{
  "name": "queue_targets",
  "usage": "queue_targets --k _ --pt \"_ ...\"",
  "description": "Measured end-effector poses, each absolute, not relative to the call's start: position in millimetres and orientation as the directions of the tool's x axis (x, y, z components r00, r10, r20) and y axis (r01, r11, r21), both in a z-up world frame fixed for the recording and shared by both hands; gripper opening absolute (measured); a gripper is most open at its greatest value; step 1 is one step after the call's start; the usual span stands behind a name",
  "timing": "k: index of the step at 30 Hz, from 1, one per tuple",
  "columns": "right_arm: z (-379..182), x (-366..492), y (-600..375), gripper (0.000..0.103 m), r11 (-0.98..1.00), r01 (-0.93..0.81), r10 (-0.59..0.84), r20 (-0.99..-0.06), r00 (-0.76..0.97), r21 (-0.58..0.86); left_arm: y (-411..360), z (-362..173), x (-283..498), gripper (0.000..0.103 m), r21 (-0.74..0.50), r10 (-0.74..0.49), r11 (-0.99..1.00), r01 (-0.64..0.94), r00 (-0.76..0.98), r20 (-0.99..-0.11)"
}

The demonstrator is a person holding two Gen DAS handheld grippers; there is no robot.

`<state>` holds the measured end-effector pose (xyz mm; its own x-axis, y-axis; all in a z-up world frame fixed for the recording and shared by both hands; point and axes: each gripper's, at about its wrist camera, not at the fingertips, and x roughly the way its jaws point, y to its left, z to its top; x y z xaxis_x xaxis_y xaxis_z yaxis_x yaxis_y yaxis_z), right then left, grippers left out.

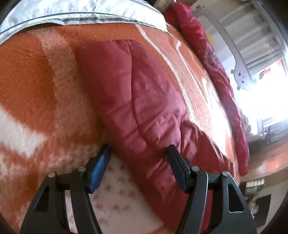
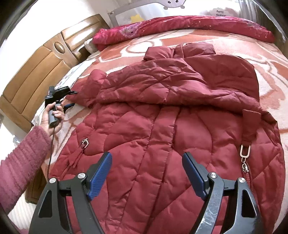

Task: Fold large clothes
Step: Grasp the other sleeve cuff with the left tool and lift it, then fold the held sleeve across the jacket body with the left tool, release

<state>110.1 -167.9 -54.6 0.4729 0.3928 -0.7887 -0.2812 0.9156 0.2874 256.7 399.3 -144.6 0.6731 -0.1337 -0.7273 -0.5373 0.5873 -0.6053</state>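
Two grippers work over a dark red quilted coat that lies spread on a bed with an orange and white blanket. One sleeve is folded across the chest, and the collar points toward a rolled pink quilt at the far edge of the bed.

From the right wrist view, the right gripper hangs above the lower front of the coat with its jaws spread wide, grasping nothing. A metal clasp shows on the coat's right side and a smaller buckle on the left.

At the left side of the bed, a hand in a pink knitted cuff holds the left gripper next to the sleeve end.

From the left wrist view, the left gripper is released, its fingers set apart on either side of the sleeve, which runs away across the blanket. A white pillow lies at the top, and the wooden headboard stands beyond.
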Motion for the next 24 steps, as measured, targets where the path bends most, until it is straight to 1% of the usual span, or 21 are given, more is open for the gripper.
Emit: queue_targets --k 4,5,6,7,9,12,15,24 --pt "-51.2 106.9 -168.3 0.082 0.917 -0.284 0.388 -0.786 0.481 0.279 392.8 -142.5 259.3 0.063 -0.580 -0.105 0.606 -0.545 0.668 -0.737" --pt "-51.0 106.8 -168.4 0.082 0.917 -0.284 0.389 -0.785 0.482 0.280 386.9 -140.9 261.0 0.048 -0.577 -0.099 0.613 -0.540 0.672 -0.734" --pt "-51.4 106.6 -168.7 0.082 0.917 -0.283 0.388 -0.785 0.483 0.280 381.4 -140.5 263.7 0.028 -0.570 -0.098 0.623 -0.536 0.669 -0.736" --pt "-52.2 106.6 -169.1 0.082 0.918 -0.282 0.387 -0.786 0.482 0.279 374.7 -140.6 270.1 0.025 -0.566 -0.105 0.629 -0.533 0.663 -0.741" --pt "-54.5 107.7 -169.6 0.082 0.919 -0.278 0.384 -0.791 0.475 0.279 368.9 -136.2 266.7 0.014 -0.574 -0.108 0.636 -0.516 0.677 -0.728" --pt "-53.9 107.5 -170.6 0.082 0.917 -0.278 0.391 -0.788 0.476 0.288 357.0 -117.9 261.3 0.009 -0.582 -0.106 0.663 -0.472 0.709 -0.697" --pt "-51.5 107.5 -172.7 0.082 0.915 -0.277 0.398 -0.778 0.486 0.295 339.9 -95.8 249.0 0.008 -0.567 -0.107 0.713 -0.412 0.736 -0.669" --pt "-51.7 108.6 -182.1 0.082 0.908 -0.256 0.418 -0.766 0.489 0.332 270.7 -28.5 219.5 0.007 -0.600 -0.209 0.774 -0.199 0.815 -0.540"
